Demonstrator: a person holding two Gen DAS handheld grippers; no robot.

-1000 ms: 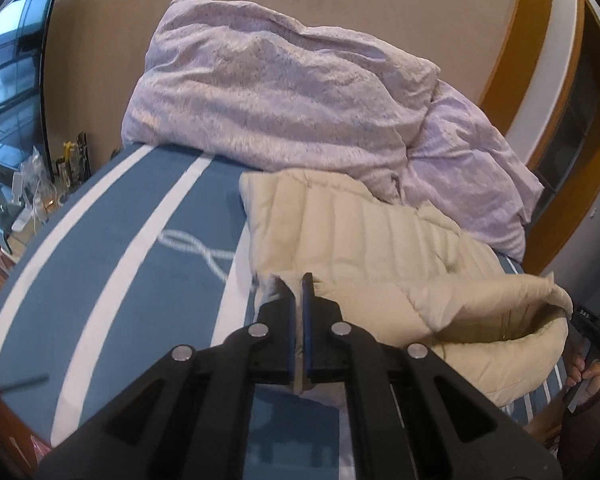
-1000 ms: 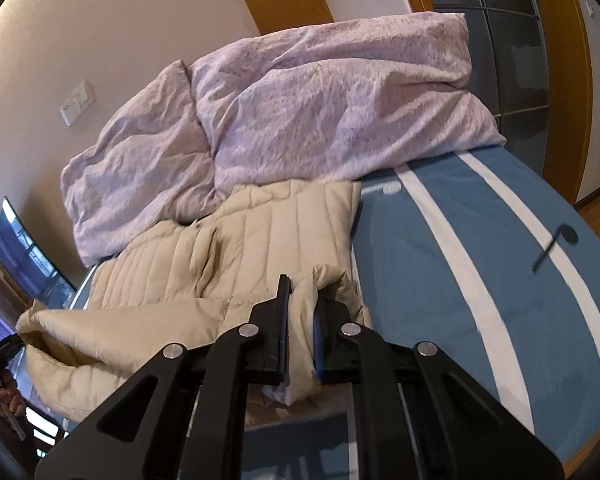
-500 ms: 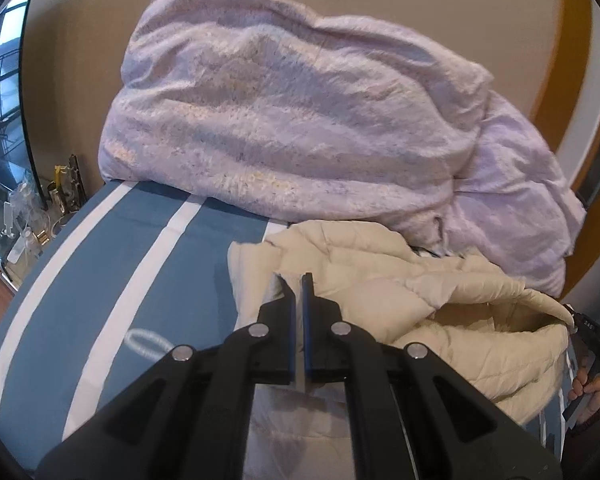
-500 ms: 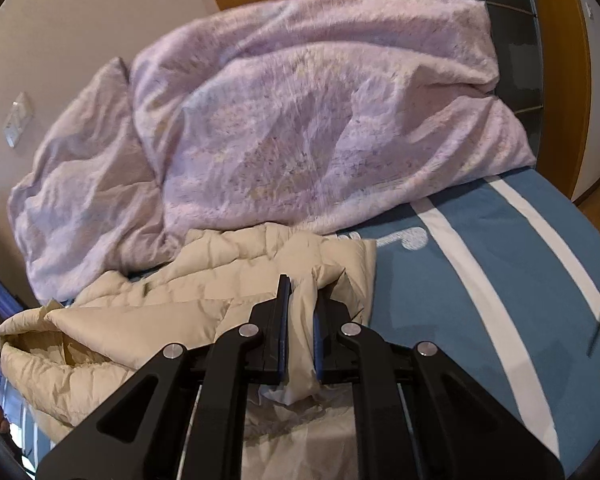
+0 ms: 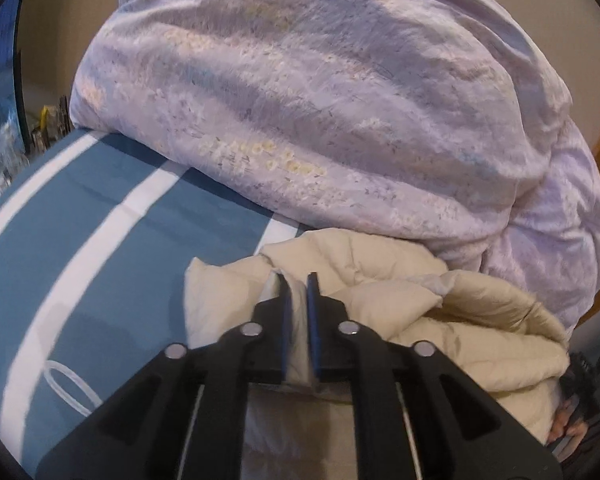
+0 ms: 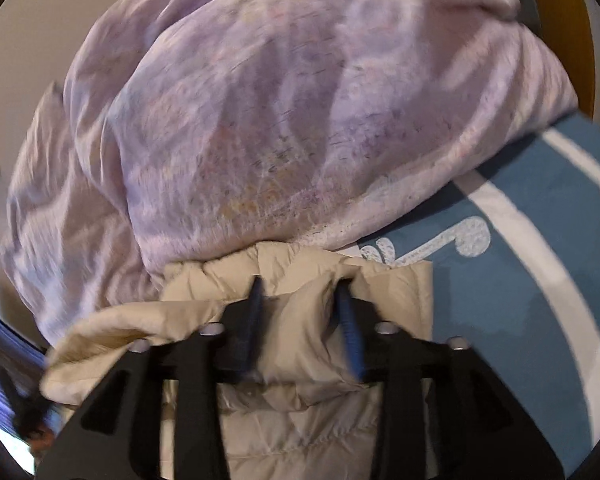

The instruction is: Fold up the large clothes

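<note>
A cream quilted down jacket (image 5: pixel 440 320) lies bunched on the blue striped bed, folded forward against the lilac duvet. My left gripper (image 5: pixel 298 280) is shut on a fold of the jacket's edge, its jaws only slightly apart. In the right wrist view the jacket (image 6: pixel 308 420) fills the lower middle. My right gripper (image 6: pixel 300 284) has its jaws spread wide, with a puff of jacket fabric lying loosely between them.
A large lilac duvet (image 5: pixel 320 100) is heaped at the head of the bed, just beyond the jacket; it also shows in the right wrist view (image 6: pixel 280 120). The blue bedcover with white stripes (image 5: pixel 80 240) extends left, and right in the right wrist view (image 6: pixel 540 260).
Both grippers carried the jacket's edge forward toward the duvet, folding it over. The right gripper's jaws have opened; the left jaws have parted slightly but still pinch fabric.
</note>
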